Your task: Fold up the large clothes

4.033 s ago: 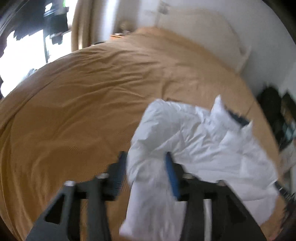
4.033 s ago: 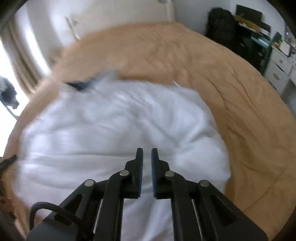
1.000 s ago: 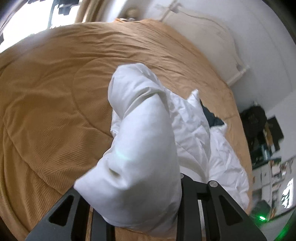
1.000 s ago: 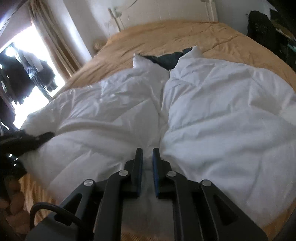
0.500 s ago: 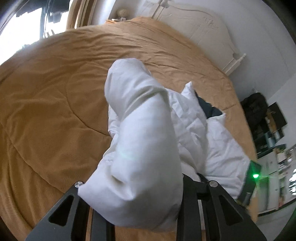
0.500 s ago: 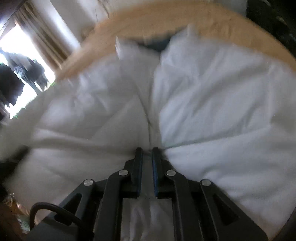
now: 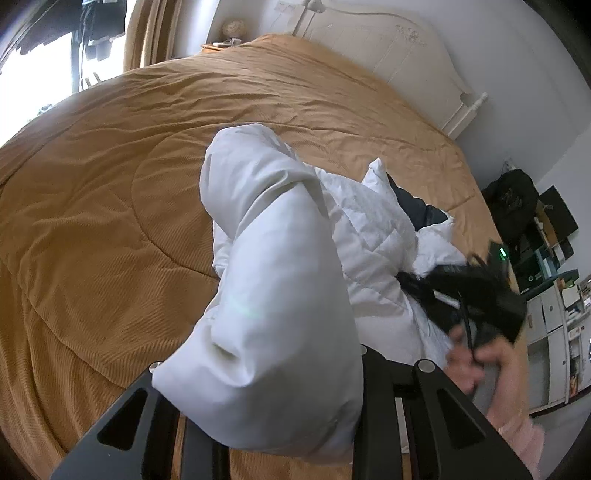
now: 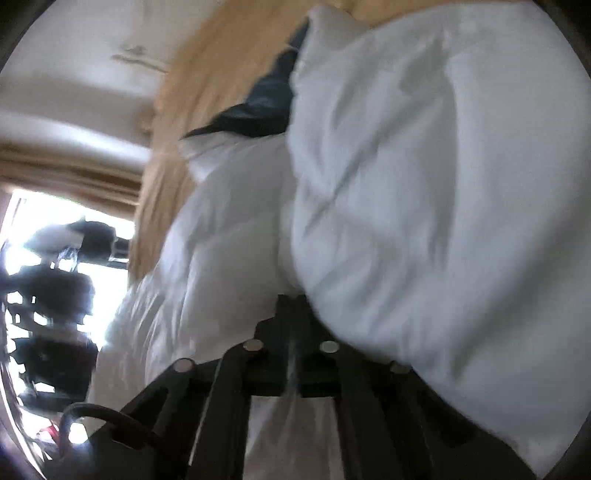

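Observation:
A white padded jacket (image 7: 369, 236) with a dark navy lining (image 7: 413, 210) lies on a bed with an orange quilt (image 7: 110, 184). My left gripper (image 7: 266, 398) is hidden under a puffy white sleeve (image 7: 273, 295) that it holds lifted over the jacket. My right gripper (image 8: 293, 306) is shut on the jacket's front edge (image 8: 406, 184), tilted and blurred; it also shows in the left wrist view (image 7: 465, 291), held in a hand.
A white headboard (image 7: 388, 55) stands at the far end of the bed. A black bag (image 7: 513, 195) and shelves (image 7: 554, 280) stand at the right. A bright window with curtains (image 7: 147, 33) is at the far left.
My right gripper has swung up and rolled, pulling the jacket's right half with it, and has come into the left wrist view. The left gripper still holds the sleeve up, almost unmoved.

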`<state>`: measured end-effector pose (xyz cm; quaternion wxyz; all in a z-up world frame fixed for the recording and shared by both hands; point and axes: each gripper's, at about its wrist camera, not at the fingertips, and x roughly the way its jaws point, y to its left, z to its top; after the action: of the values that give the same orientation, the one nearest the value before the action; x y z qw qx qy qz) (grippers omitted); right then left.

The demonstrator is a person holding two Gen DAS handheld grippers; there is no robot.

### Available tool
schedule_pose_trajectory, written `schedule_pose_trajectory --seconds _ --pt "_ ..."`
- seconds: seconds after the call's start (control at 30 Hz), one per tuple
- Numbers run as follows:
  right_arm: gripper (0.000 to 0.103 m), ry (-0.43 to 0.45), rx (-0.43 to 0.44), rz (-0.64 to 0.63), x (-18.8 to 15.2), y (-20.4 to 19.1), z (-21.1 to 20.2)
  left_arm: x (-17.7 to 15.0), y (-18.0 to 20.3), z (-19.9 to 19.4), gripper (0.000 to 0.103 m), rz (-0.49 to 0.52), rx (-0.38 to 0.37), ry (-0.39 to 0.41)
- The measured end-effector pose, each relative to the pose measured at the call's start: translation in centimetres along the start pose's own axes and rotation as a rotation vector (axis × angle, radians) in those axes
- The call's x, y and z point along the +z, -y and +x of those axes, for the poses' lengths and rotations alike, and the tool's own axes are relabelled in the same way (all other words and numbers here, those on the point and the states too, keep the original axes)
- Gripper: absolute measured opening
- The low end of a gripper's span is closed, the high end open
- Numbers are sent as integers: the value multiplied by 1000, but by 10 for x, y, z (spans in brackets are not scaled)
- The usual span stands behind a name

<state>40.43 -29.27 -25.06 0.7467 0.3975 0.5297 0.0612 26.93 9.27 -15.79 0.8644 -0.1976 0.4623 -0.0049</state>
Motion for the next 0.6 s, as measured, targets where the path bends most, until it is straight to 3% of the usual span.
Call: schedule_pose_trajectory --seconds 0.17,0.27,0.37,0.47,0.53,0.6 --pt "0 -1 -111 -32 35 -21 25 2 1 1 25 12 9 -7" --pt "2 -5 -78 -32 34 -29 16 1 -1 -1 25 3 -1 -10" --pt "2 23 64 -82 -3 -31 -31 1 0 -2 25 8 -9 -6" --pt "2 59 90 -136 -54 -26 -73 2 4 -8 25 13 -20 3" --pt "2 41 84 -124 -83 -13 -75 3 11 -12 25 21 -45 -1" --pt "0 -28 40 -125 -106 4 -42 -1 25 -10 25 38 -45 -27"
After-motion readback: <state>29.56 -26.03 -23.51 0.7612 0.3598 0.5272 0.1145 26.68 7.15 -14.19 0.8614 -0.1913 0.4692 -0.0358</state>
